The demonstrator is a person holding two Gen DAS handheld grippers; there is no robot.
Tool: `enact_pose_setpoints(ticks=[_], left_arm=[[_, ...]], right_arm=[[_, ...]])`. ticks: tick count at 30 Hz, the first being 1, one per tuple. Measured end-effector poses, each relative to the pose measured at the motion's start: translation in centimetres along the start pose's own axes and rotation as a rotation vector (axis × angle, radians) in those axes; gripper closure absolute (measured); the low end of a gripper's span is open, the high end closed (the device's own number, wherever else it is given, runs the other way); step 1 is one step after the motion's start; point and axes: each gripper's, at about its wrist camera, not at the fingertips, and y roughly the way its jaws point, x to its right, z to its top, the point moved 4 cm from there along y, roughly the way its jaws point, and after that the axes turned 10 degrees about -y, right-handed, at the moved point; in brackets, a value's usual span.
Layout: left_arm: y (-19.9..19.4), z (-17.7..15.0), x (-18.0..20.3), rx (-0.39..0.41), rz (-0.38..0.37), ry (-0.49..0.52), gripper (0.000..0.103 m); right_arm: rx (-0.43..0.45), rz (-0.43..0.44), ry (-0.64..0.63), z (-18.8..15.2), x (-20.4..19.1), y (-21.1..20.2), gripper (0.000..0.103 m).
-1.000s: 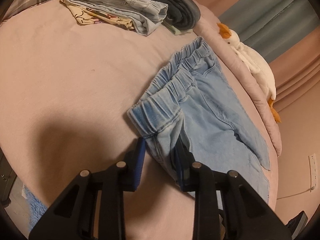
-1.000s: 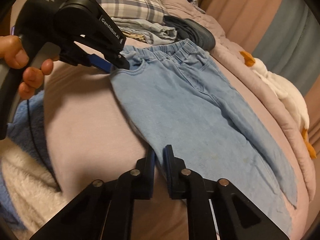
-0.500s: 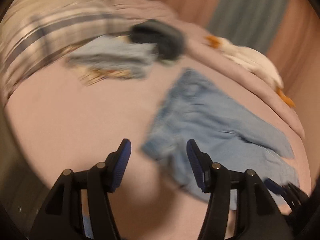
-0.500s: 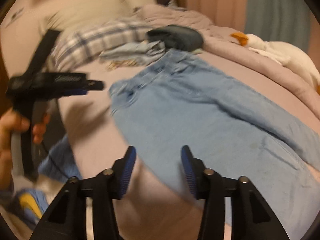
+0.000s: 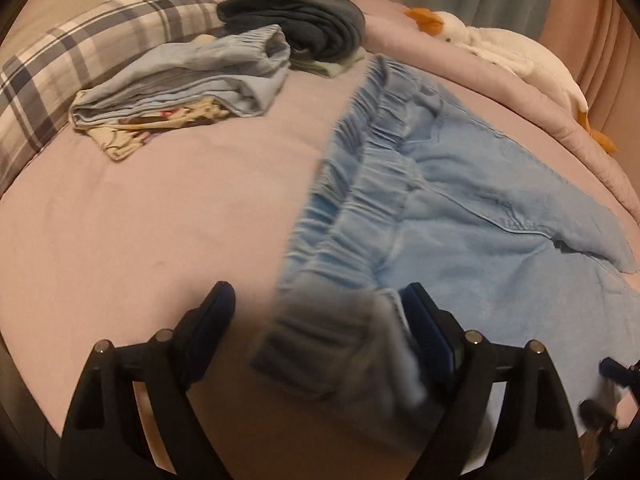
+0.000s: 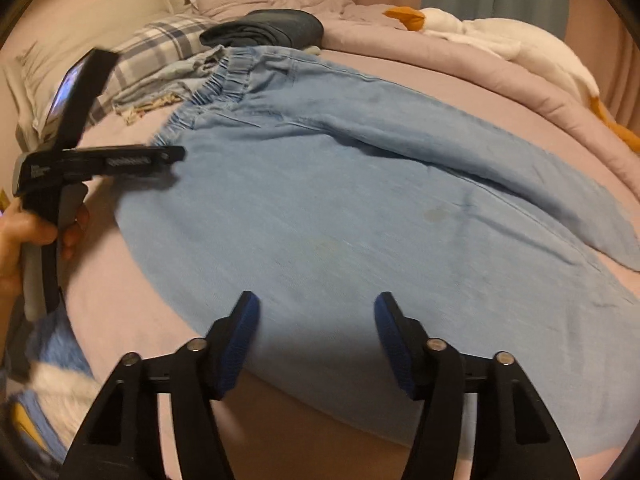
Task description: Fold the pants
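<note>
Pants (image 6: 340,208) lie flat under both my jaws, which just let go; I should grab the legs evenly next.

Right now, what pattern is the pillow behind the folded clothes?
Plaid pillow: blue-grey checks on white, clearest in the left wrist view.

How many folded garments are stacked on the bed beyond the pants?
3 clearly visible: light blue garment over a patterned cream one, and a dark grey one behind. A pale green piece under it may be a fourth.
</note>
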Motion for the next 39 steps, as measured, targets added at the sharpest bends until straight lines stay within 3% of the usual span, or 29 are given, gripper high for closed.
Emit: enact_pose_setpoints(ticks=[4,7,10,12,15,18,22,23,27,29,31,35,37,39], left_arm=[[-1.0,-0.4,0.0,0.013,0.006,0.019,0.017],[-1.4,-0.4,-0.1,0.012,0.002,0.007,0.017],[-1.8,0.1,-0.3,0.002,-0.006,-0.005,0.017],[-2.5,0.5,-0.7,0.007,-0.020,-0.008,0.017],[-3.5,1.4,-0.4,0.021,-0.045,-0.006,0.017],[-4.1,2.7,0.2,0.074,-0.012,0.014,0.018],[-3.9,4.4,-0.4,0.027,-0.117,-0.093,0.018],[-3.8,4.9,-0.4,0.031,-0.108,-0.096,0.018],[-1.9,6.2,0.8,0.024,-0.029,0.012,0.019],[-0.1,6.7,1.1,-0.021,-0.008,0.036,0.020],[1.0,7.4,1.6,-0.044,-0.006,0.055,0.020],[1.4,10.2,3.7,-0.011,-0.074,0.088,0.019],[1.8,11.5,4.8,-0.008,-0.124,0.088,0.019],[2.6,12.6,5.8,-0.002,-0.123,0.103,0.019]], right_arm=[[-0.037,-0.015,0.066,-0.3,2.1,-1.0,0.041],[0.000,-0.026,0.109,0.0,3.2,-1.8,0.041],[-0.075,-0.039,0.106,-1.4,3.5,0.0,0.040],[-0.048,-0.051,0.059,-1.7,3.3,-0.5,0.038],[-0.081,-0.052,0.022,-1.1,3.5,-1.2,0.038],[-0.034,-0.053,0.028,0.2,3.9,-2.0,0.038],[0.046,0.022,0.053,2.9,3.6,-1.7,0.038],[0.053,0.039,0.051,3.5,3.1,-1.2,0.038],[0.010,0.133,0.004,3.8,0.8,2.2,0.038],[-0.030,0.112,-0.054,3.2,-0.3,4.2,0.031],[-0.006,0.095,-0.123,3.5,-1.0,3.7,0.031],[-0.009,0.134,-0.145,5.2,0.9,3.2,0.031],[0.024,0.087,-0.160,7.0,3.1,2.8,0.031],[0.051,0.035,-0.165,9.4,5.7,2.9,0.031]])
